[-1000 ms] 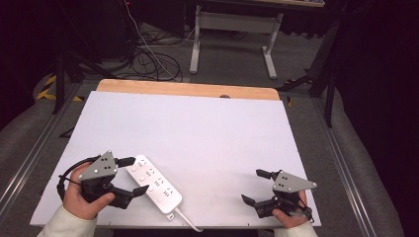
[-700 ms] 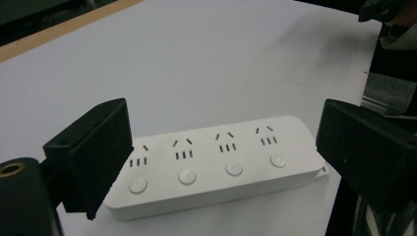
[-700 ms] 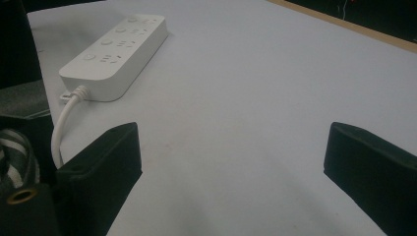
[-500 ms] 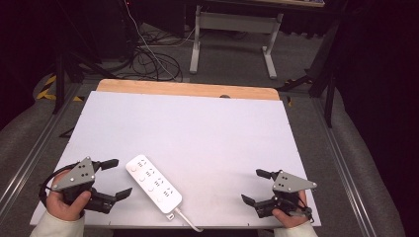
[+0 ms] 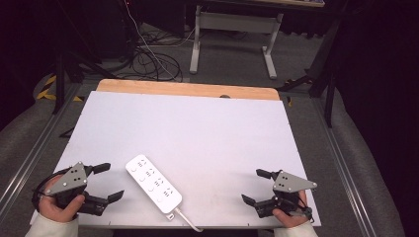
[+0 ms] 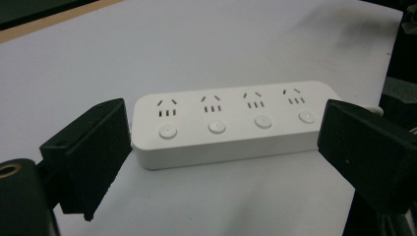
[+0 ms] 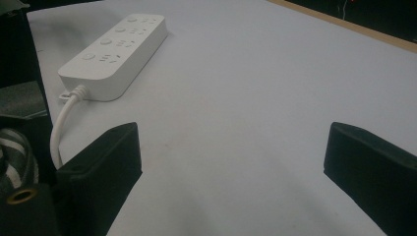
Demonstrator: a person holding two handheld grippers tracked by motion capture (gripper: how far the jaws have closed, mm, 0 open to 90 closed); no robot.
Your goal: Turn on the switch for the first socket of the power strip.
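I find the power strip (image 5: 153, 183) lying broadside before my nearer left gripper (image 5: 101, 182); both grippers' jaws wide, empty.

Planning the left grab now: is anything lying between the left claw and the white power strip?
Nothing visible: only bare white tabletop lies between the open left claw and the white four-outlet power strip.

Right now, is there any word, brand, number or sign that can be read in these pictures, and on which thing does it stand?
None can be read.
Power strip: no word, brand or number shows on it; there are only socket slots and four plain round buttons.
Table: blank white top, no text.
Left gripper and right gripper: no label shows on them.
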